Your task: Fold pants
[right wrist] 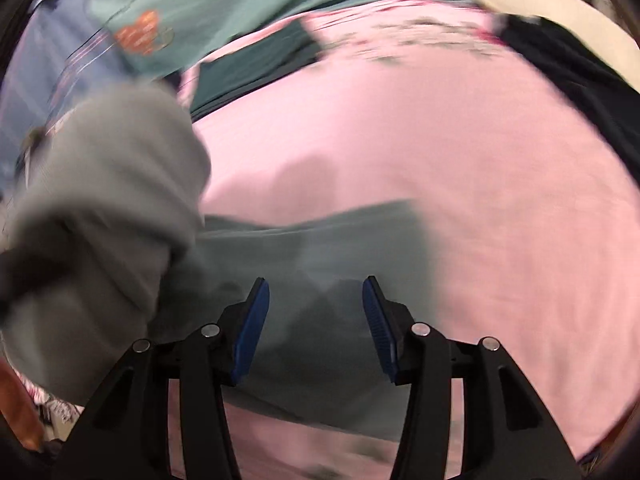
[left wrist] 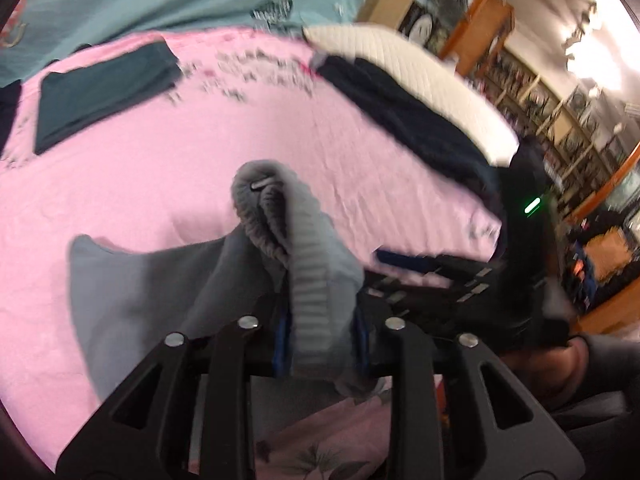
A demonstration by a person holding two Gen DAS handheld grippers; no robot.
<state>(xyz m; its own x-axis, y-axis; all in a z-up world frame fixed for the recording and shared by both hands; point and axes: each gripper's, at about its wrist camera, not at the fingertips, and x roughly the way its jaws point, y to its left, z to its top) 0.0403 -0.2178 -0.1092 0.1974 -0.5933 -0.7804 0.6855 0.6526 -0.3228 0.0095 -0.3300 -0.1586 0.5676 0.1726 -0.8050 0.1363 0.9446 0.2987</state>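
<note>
Soft grey pants [left wrist: 304, 264] with a ribbed waistband, bunched between the left gripper's [left wrist: 320, 320] blue pads, grip uncertain, lying on a pink sheet [left wrist: 180, 168], right gripper [right wrist: 316, 312] held open, empty.

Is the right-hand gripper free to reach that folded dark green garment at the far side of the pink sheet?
Probably yes. The right gripper is open and empty, and only bare pink sheet lies between the grey pants beneath it and the folded dark green garment.
</note>
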